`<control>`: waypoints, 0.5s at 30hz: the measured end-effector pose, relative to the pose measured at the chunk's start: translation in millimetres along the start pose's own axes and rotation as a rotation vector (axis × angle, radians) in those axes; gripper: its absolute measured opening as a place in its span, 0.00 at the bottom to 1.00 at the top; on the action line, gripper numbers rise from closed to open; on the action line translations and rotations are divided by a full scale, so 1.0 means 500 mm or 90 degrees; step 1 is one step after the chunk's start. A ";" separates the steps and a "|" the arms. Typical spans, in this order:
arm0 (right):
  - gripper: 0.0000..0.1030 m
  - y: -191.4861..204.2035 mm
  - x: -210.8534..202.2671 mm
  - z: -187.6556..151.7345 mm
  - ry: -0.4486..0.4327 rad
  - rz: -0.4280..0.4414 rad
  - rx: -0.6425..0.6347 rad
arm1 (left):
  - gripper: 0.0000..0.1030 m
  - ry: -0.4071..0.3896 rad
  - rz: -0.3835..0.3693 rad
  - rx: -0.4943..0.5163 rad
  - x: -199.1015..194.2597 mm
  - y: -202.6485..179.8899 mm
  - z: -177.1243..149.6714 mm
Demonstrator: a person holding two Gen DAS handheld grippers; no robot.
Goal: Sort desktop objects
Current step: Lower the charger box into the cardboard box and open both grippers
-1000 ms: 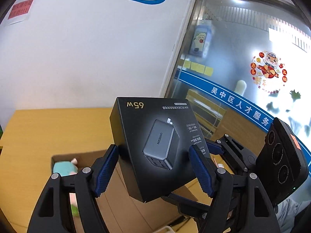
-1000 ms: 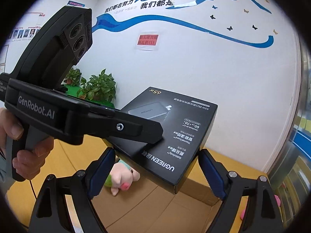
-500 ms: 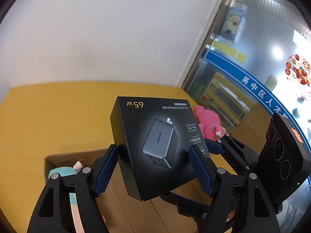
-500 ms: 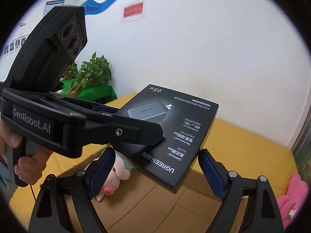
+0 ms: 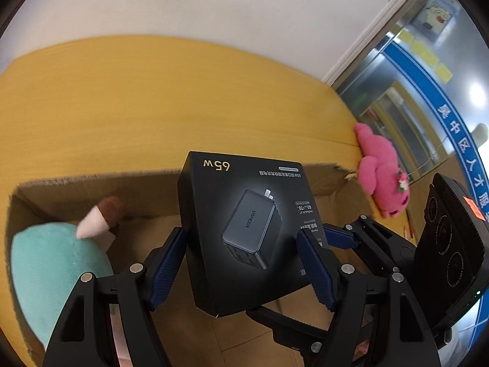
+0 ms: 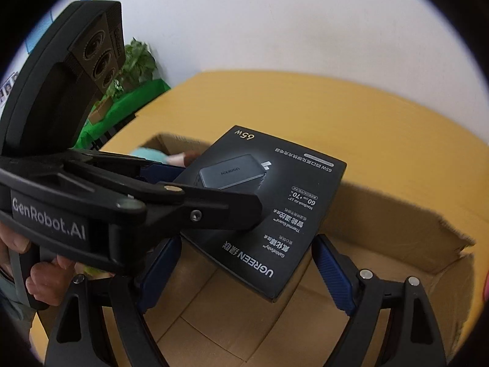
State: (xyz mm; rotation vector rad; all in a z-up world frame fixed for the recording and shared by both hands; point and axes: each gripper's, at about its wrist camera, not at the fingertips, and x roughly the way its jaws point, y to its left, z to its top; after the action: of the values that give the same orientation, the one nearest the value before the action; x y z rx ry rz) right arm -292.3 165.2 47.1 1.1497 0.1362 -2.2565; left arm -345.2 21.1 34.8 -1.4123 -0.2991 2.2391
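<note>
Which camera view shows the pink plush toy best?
The left wrist view shows the pink plush toy best: nearly its whole body is visible, lying on the yellow table beside the cardboard box. In the right wrist view, only a small pink sliver appears at the right edge.

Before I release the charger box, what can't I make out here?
Cardboard box floor under the charger box: covered by it, both views.
Teal plush: partly behind fingers of the left gripper, left view; mostly behind that gripper, right view.
Right gripper: whether its fingers touch the charger box is unclear, either view.
</note>
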 end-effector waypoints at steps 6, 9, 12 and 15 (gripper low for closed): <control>0.83 -0.015 0.055 -0.023 0.073 0.003 0.022 | 0.75 0.043 0.042 0.004 0.043 -0.002 -0.018; 0.83 -0.020 0.074 -0.027 0.102 0.002 0.031 | 0.75 0.063 0.061 -0.001 0.062 -0.007 -0.019; 0.82 -0.007 0.091 -0.044 0.138 -0.010 0.029 | 0.73 0.086 0.088 -0.002 0.080 -0.011 -0.025; 0.83 -0.010 0.097 -0.047 0.150 -0.002 0.045 | 0.74 0.088 0.103 -0.004 0.084 -0.016 -0.022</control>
State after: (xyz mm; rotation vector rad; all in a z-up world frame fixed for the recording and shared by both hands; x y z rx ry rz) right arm -300.4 154.9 -5.5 1.4522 0.1518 -2.1375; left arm -348.5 48.2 0.1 -1.6379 -0.1506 2.2526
